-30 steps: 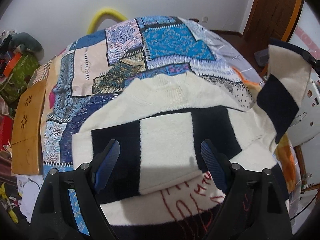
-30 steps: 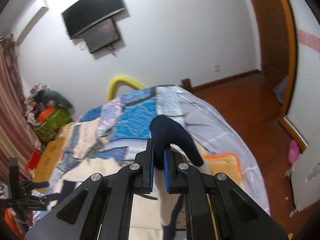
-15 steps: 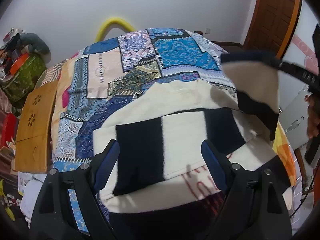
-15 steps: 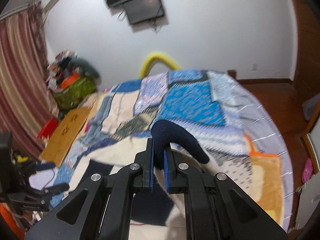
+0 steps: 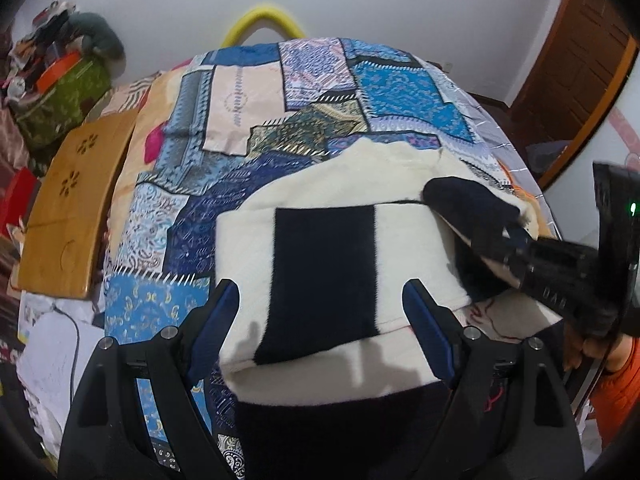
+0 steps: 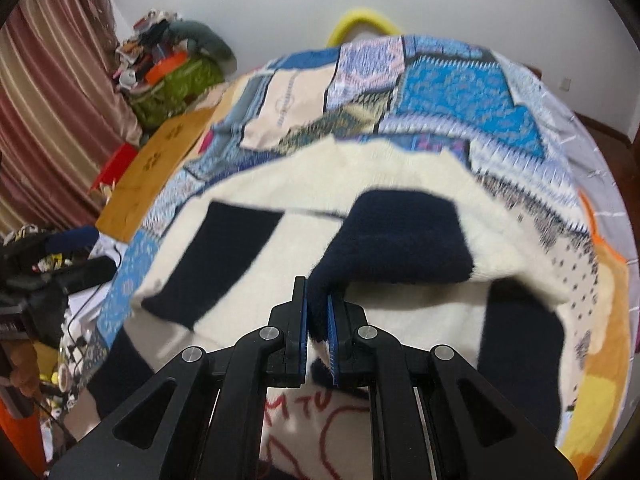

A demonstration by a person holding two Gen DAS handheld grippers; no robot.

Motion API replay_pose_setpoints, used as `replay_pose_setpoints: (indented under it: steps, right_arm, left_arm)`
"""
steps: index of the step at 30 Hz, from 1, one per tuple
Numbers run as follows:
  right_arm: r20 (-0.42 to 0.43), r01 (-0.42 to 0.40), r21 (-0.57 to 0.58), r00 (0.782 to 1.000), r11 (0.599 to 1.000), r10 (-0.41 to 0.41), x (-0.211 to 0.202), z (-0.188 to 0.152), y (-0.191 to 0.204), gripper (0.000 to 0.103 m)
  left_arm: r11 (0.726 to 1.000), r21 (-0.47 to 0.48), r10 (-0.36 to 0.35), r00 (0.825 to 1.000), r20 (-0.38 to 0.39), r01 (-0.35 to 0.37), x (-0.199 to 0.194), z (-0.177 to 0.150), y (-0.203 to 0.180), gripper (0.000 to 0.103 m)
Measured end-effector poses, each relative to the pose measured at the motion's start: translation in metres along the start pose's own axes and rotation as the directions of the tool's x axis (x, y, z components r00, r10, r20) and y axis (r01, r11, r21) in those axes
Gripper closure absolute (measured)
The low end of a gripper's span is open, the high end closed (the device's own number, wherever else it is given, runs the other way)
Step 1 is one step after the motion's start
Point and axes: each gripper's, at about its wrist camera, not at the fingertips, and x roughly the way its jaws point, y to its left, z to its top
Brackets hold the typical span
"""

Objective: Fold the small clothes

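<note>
On patchwork quilt (image 5: 256, 92), fuzzy cream-navy knit sweater (image 5: 324, 264) lay; right gripper (image 6: 317, 328) pinched navy cuff (image 6: 400, 236), sleeve lowered onto body since earlier; left gripper (image 5: 320, 320) fingers spread, empty.

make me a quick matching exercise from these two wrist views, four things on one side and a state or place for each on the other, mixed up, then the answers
Things:
1. left gripper
2. right gripper
3. navy cuff
4. wooden board

States or places:
A. shut on dark fabric
B. beside the quilt, at its left edge
C. open, nothing between its fingers
D. carried in over the sweater, pinched at its end

Pairs: 1-C, 2-A, 3-D, 4-B
</note>
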Motion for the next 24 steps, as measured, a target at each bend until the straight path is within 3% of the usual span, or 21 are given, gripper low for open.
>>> replay_pose_setpoints:
  steps: [11, 16, 18, 20, 24]
  right_arm:
    - [-0.102, -0.016, 0.004, 0.995, 1.0, 0.016, 0.013, -0.025, 0.001, 0.09]
    - [-0.128, -0.035, -0.019, 0.991, 0.999, 0.032, 0.0, -0.03, -0.004, 0.081]
    - [-0.114, -0.027, -0.023, 0.993, 0.999, 0.024, -0.01, -0.031, -0.009, 0.076]
    - [-0.075, -0.002, -0.027, 0.997, 1.0, 0.0, -0.025, -0.032, -0.016, 0.064]
    - [-0.014, 0.028, -0.01, 1.0, 1.0, -0.028, -0.049, -0.033, -0.037, 0.062]
  left_arm:
    - [1.0, 0.015, 0.0, 1.0, -0.002, 0.0, -0.002, -0.001, -0.009, 0.019]
    - [0.998, 0.068, 0.01, 1.0, 0.003, -0.01, -0.004, 0.003, -0.03, 0.019]
    - [0.996, 0.09, 0.011, 1.0, 0.007, -0.012, -0.005, 0.006, -0.041, 0.019]
    - [0.994, 0.111, 0.007, 1.0, 0.012, -0.008, -0.006, 0.01, -0.052, 0.019]
    - [0.986, 0.165, -0.001, 1.0, 0.014, -0.002, -0.003, 0.018, -0.083, 0.019]
